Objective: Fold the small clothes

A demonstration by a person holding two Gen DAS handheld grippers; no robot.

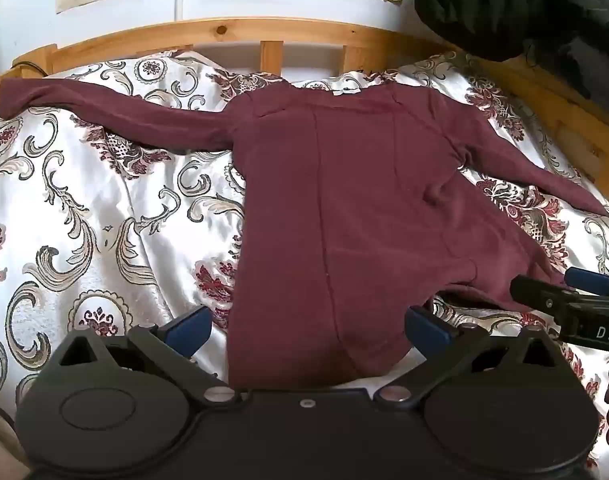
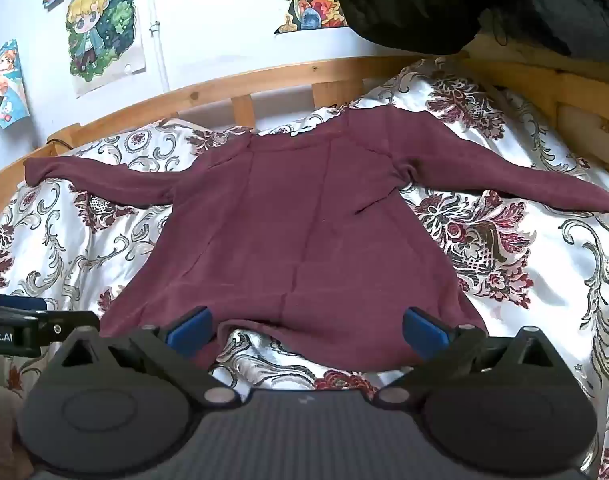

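A maroon long-sleeved top [image 1: 344, 200] lies flat on a patterned bedspread, both sleeves spread out to the sides, hem toward me. It also shows in the right wrist view [image 2: 296, 220]. My left gripper [image 1: 308, 330] is open, its blue pads either side of the hem's left part, just above it. My right gripper [image 2: 308, 330] is open over the hem's right part and holds nothing. The right gripper's tip [image 1: 576, 292] shows in the left wrist view at the hem's right corner. The left gripper's body [image 2: 24, 328] shows at the left edge of the right wrist view.
A white satin bedspread [image 1: 84, 220] with floral scrolls covers the bed. A wooden bed rail [image 1: 224, 32] runs along the far side and right. A dark jacket [image 1: 524, 8] hangs over the rail at top right. Posters [image 2: 100, 28] hang on the wall.
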